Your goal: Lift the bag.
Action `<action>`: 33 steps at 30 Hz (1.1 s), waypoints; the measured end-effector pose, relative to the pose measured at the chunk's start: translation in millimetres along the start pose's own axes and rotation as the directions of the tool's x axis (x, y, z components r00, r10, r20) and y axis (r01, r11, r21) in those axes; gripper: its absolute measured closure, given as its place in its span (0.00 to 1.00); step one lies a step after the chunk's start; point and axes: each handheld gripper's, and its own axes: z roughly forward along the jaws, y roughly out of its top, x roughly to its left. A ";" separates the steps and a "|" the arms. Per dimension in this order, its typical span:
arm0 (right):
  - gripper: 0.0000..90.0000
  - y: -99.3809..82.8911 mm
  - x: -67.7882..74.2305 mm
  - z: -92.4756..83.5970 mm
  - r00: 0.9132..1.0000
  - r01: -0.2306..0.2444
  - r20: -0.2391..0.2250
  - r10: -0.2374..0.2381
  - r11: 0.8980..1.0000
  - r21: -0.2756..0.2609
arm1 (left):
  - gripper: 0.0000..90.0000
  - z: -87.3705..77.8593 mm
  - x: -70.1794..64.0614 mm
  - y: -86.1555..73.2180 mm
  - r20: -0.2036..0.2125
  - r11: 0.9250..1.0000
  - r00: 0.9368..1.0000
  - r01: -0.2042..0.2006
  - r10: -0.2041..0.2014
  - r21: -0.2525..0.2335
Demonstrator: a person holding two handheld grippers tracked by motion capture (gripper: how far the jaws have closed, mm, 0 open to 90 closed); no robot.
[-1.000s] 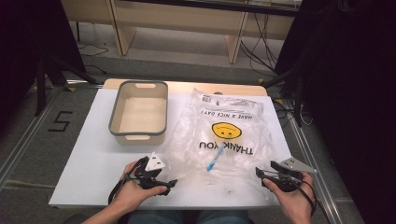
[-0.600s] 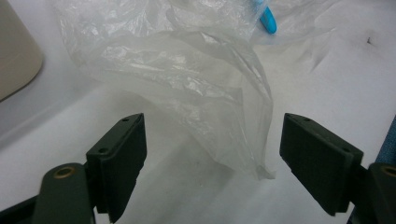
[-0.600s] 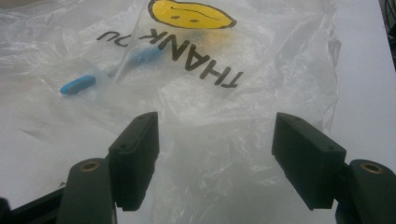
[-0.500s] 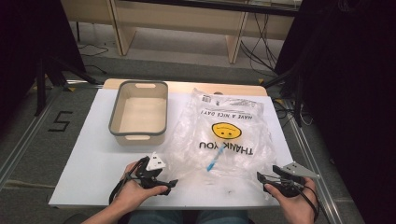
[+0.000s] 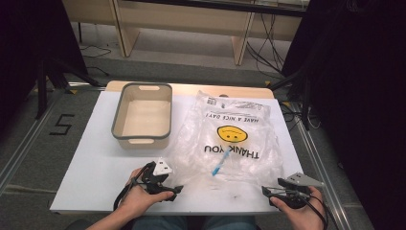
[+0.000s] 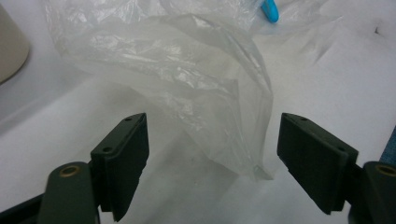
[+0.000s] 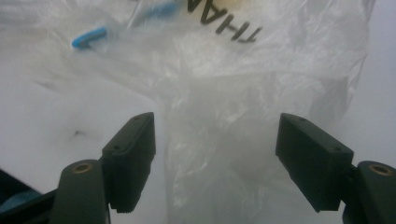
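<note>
White table (image 5: 95, 163) in a dim room, plastic bag spread flat and both grippers poised at its near edge.

At centre-right of the high view the clear plastic bag (image 5: 230, 139), printed with a smiley face, lies flat on the table; a small blue object (image 5: 218, 167) rests in its lower part, and a grey-rimmed bin (image 5: 142, 116) stands empty just left of it. The left gripper (image 5: 174, 190), at lower centre-left, and the right gripper (image 5: 266, 190), at lower right, both have jaws spread wide; the right gripper's jaws have just been opening. In each gripper view a corner of the bag's film sits between the pads, untouched. Judged from this, nothing is yet grasped or lifted: taking hold of the bag and all further handling remain.
</note>
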 end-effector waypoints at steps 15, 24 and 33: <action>0.48 -9.2 0.3 7.6 1.000 0.029 -0.010 -0.027 0.986 0.165 | 0.47 6.7 0.9 -4.9 0.040 0.999 0.999 -0.013 0.011 0.047; 0.59 -10.6 -0.7 10.1 0.999 0.035 -0.020 -0.031 0.980 0.195 | 0.61 15.9 -4.9 0.4 0.049 0.996 0.996 -0.073 0.070 0.059; 0.83 -9.5 -4.1 9.9 1.000 0.014 -0.012 -0.012 0.979 0.204 | 0.81 17.6 -9.9 1.6 0.032 0.993 0.995 -0.101 0.099 0.057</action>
